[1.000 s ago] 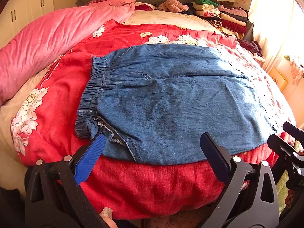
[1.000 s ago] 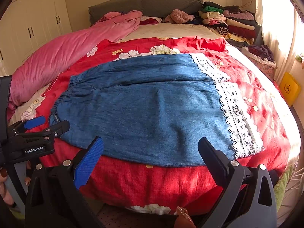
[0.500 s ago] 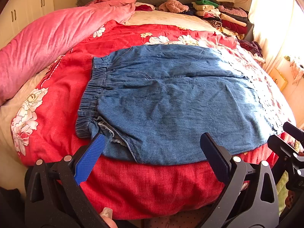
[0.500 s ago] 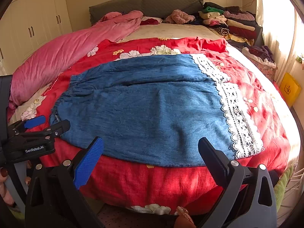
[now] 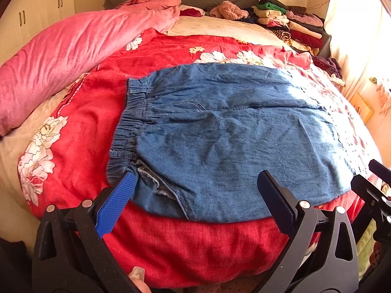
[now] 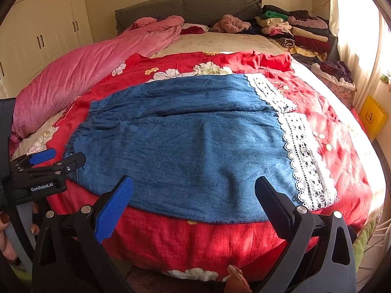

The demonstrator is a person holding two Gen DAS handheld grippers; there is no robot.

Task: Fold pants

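Observation:
Blue denim pants (image 5: 220, 131) (image 6: 185, 146) lie flat on a red flowered quilt, elastic waistband (image 5: 127, 127) to the left and white lace hems (image 6: 303, 156) to the right. My left gripper (image 5: 195, 188) stands open at the near edge, its blue finger close to the waistband's near corner. My right gripper (image 6: 193, 190) is open too, hovering over the near edge of the legs and holding nothing. In the right wrist view the left gripper (image 6: 46, 161) shows from the side at the waistband. The right gripper's tips (image 5: 371, 183) show at the left wrist view's right edge.
A rolled pink blanket (image 5: 73, 48) lies along the bed's left side. Folded clothes are stacked (image 6: 293, 29) at the far right by the grey headboard (image 6: 190, 7). White wardrobes (image 6: 44, 31) stand left; a bright curtained window is right. A yellow bag (image 6: 371, 117) sits beside the bed.

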